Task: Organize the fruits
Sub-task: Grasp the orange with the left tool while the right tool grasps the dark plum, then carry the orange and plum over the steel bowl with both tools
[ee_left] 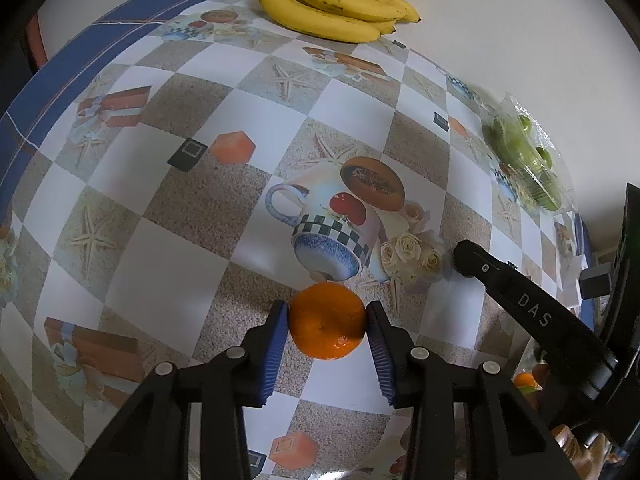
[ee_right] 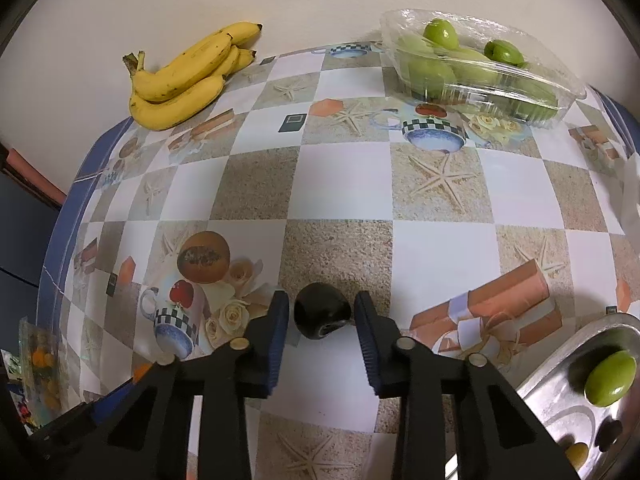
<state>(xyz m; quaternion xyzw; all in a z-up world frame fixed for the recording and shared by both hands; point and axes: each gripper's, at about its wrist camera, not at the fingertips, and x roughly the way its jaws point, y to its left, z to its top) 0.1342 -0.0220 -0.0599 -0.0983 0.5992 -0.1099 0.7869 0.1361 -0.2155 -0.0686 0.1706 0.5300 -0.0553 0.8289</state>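
Two grips at once: your left gripper (ee_left: 327, 330) has its blue pads pressed on both sides of the orange (ee_left: 327, 321), which sits square between the fingers on the table (ee_left: 168, 264), toward its near edge; nothing to line up there, the fruit is round. Your right gripper (ee_right: 322, 314) straddles the dark fruit (ee_right: 322, 316) just as centrally; jaws nearly closed, but a sliver of gap shows at each pad, so you can't call contact for sure. Dark fruit has no clear long axis; a pale scar faces you. Steel tray (ee_right: 560, 376) with one green fruit (ee_right: 610, 378) lies off the near right corner, right of your right gripper, so that hand is nearer it. Bananas (ee_right: 184, 80) rest at the far left edge, clear punnet (ee_right: 480, 64) at the far right
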